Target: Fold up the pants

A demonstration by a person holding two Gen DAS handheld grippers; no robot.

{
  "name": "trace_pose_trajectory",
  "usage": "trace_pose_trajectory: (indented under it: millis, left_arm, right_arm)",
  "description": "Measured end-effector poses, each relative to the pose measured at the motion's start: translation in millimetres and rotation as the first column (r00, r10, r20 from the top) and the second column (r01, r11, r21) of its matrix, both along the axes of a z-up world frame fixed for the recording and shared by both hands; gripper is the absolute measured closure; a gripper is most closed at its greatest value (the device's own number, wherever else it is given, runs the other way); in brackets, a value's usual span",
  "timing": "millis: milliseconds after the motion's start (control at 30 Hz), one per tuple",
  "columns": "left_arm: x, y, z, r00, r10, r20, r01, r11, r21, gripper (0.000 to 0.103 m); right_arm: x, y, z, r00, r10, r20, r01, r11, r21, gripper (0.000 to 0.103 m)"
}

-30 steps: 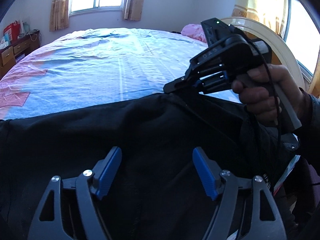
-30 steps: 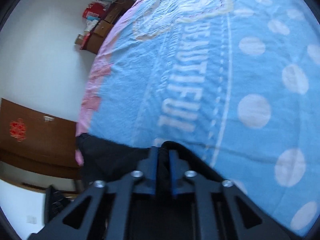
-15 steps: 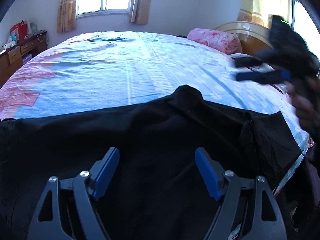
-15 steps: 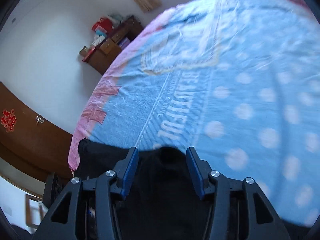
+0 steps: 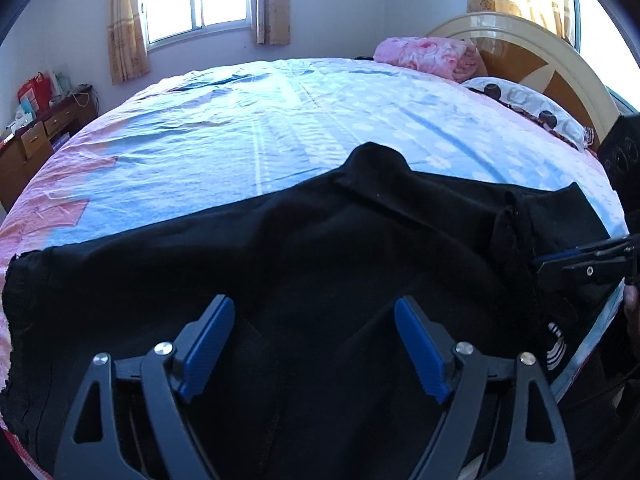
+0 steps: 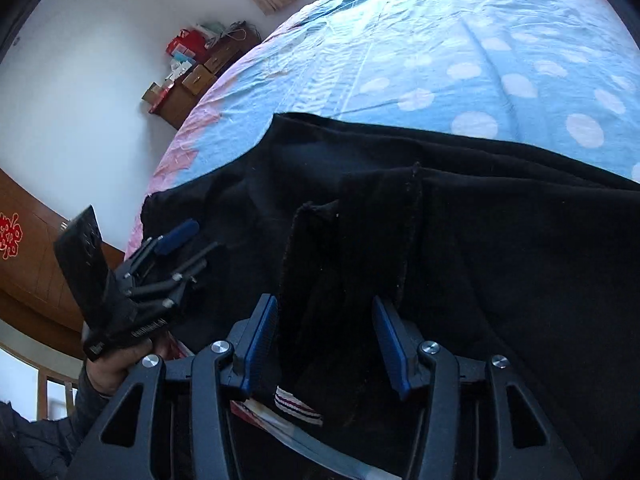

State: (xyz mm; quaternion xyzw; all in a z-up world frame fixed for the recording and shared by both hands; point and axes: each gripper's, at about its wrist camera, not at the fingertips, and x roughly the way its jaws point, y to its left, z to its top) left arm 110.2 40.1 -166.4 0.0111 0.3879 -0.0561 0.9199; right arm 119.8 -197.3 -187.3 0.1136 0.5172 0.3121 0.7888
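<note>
Black pants (image 5: 320,264) lie spread across the near edge of the bed, with a raised peak of cloth at the far side; they also show in the right wrist view (image 6: 400,208). My left gripper (image 5: 314,332) is open and empty, hovering low over the middle of the pants. It appears at the left of the right wrist view (image 6: 188,240). My right gripper (image 6: 326,336) is open over a folded hem or waistband at the pants' right end, its jaws standing either side of the cloth. It enters the left wrist view at the right edge (image 5: 580,260).
The bed (image 5: 280,128) has a blue dotted sheet with pink borders. A pink blanket (image 5: 424,56) and a spotted pillow (image 5: 520,100) lie by the headboard (image 5: 532,52). A wooden dresser (image 5: 36,136) stands at the left wall. A striped item (image 6: 298,406) hangs at the bed's edge.
My right gripper let go of the pants' raised peak, opened, and moved back and down to the pants' right end. The left gripper stayed open, barely moving.
</note>
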Motion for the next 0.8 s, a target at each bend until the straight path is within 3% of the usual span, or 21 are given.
trace_pose_trajectory:
  millis: [100, 167, 233, 300, 467, 533, 600, 700, 800]
  left_arm:
    - [-3.3, 3.0, 3.4, 1.000, 0.013, -0.004, -0.013, 1.000, 0.012, 0.018]
    - [-6.7, 6.1, 6.9, 1.000, 0.023, 0.000, -0.023, 1.000, 0.015, 0.017]
    - [-9.9, 10.2, 7.1, 0.999, 0.038, 0.001, -0.038, 0.999, 0.026, 0.010]
    - [-11.4, 15.4, 5.1, 0.998, 0.056, -0.005, -0.056, 0.998, 0.030, 0.008]
    - [-12.1, 22.0, -3.5, 0.997, 0.069, -0.030, -0.068, 0.997, 0.038, 0.008]
    - [-14.2, 21.3, -4.0, 0.998, 0.065, -0.026, -0.063, 0.997, 0.049, 0.008]
    - [-16.3, 23.2, -3.4, 0.997, 0.067, -0.026, -0.065, 0.996, 0.053, 0.008]
    - [-17.1, 30.5, -4.4, 0.997, 0.078, -0.027, -0.077, 0.996, 0.052, 0.007]
    - [-16.6, 35.4, -6.8, 0.995, 0.094, -0.025, -0.092, 0.994, 0.049, 0.006]
  right_arm:
    - [-4.9, -2.7, 6.1, 1.000, -0.006, 0.020, 0.006, 1.000, -0.013, 0.051]
    - [-14.6, -7.1, 18.8, 0.996, -0.034, 0.087, 0.037, 0.999, -0.031, 0.051]
    - [-24.8, -8.2, 30.0, 0.989, -0.046, 0.140, 0.054, 0.997, -0.053, 0.051]
    - [-36.8, -1.8, 36.2, 0.975, -0.040, 0.217, 0.070, 0.989, -0.132, 0.050]
    - [-51.5, 25.7, 3.5, 0.968, 0.074, 0.242, 0.011, 0.943, -0.333, 0.049]
    - [-60.4, 28.1, -3.0, 0.948, 0.103, 0.302, 0.022, 0.924, -0.383, 0.048]
    - [-67.7, 28.9, -1.5, 0.934, 0.112, 0.338, 0.033, 0.918, -0.396, 0.048]
    - [-66.9, 19.8, 4.7, 0.938, 0.089, 0.334, 0.025, 0.946, -0.322, 0.048]
    - [-62.0, 11.6, 5.6, 0.938, 0.059, 0.342, 0.055, 0.948, -0.314, 0.048]
